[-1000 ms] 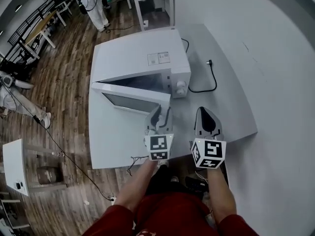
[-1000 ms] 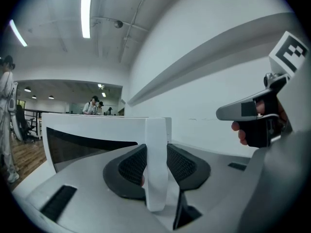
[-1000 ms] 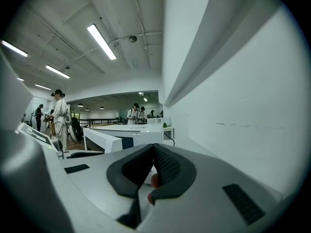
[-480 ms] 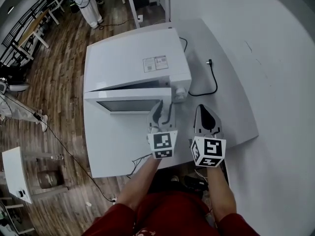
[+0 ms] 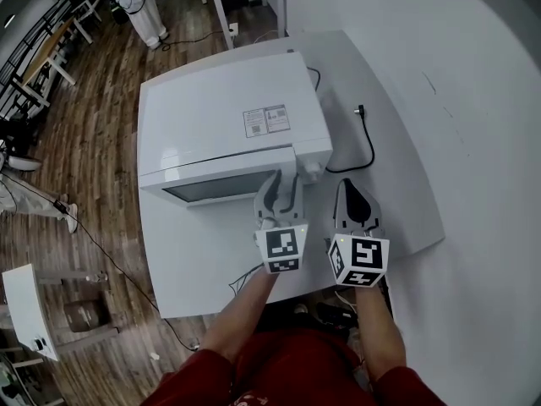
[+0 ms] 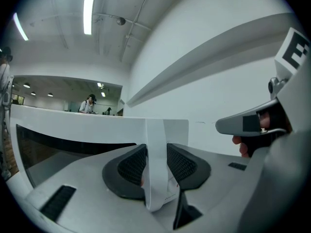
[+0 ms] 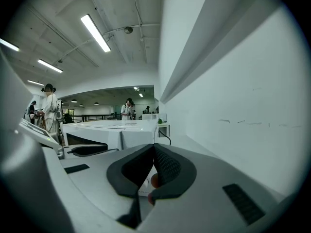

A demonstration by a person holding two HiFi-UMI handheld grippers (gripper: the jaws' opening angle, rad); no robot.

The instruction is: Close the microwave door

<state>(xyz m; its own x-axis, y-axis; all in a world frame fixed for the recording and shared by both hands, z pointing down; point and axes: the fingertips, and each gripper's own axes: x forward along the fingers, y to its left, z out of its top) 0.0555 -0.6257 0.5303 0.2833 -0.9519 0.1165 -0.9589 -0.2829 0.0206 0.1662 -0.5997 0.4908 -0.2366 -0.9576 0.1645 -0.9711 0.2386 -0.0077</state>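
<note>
We see the microwave (image 5: 228, 117) on the white table (image 5: 203, 252), set near the wall (image 5: 482, 142), with its label on top and its knobs at the front right corner. The microwave door (image 5: 221, 186) lies nearly flat against the front of the oven, its dark window facing us. We cannot tell whether it has latched.

Our left claw (image 5: 281, 183) is clamped on the free right-hand edge of that door. In the left gripper view the white edge stands upright between the two dark pads, and both pads press on it. Our right claw (image 5: 352, 189) is just beside the left one, above the bare table in front of the knobs. Its jaws are together at the tips and nothing is between them.

A black power cable (image 5: 365, 146) curls over the table between the microwave and the wall, with its plug lying loose. Beyond the table we see a wooden floor (image 5: 76, 142), and a person (image 5: 135, 7) stands far off.
</note>
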